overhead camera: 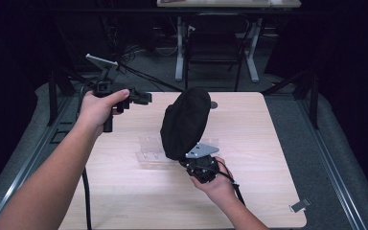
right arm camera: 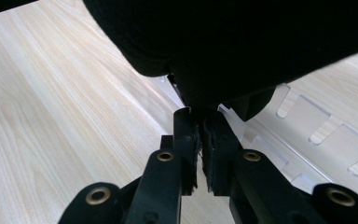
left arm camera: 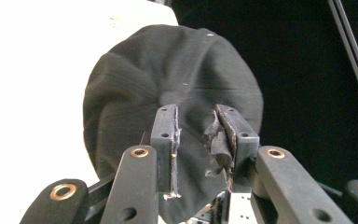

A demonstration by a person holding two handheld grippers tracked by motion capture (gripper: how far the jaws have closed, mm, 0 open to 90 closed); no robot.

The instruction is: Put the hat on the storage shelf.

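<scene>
A black cloth cap [overhead camera: 184, 122] stands upright over the middle of the wooden table [overhead camera: 254, 143]. My right gripper [overhead camera: 191, 160] holds it from below, jaws shut on its lower edge [right arm camera: 199, 126]; the cap [right arm camera: 242, 42] hangs dark over these jaws. My left gripper [overhead camera: 143, 98] is raised over the table's back left, apart from the cap and pointing at it. In the left gripper view its jaws [left arm camera: 196, 140] stand open with nothing between them, and the cap's rounded crown [left arm camera: 168, 88] lies beyond them.
A clear plastic stand [overhead camera: 148, 148] with slots [right arm camera: 317, 135] lies flat on the table beneath the cap. A small metal clip [overhead camera: 299, 206] sits near the front right corner. A small round disc [overhead camera: 213, 104] is near the back edge. A chair [overhead camera: 215, 43] stands beyond the table.
</scene>
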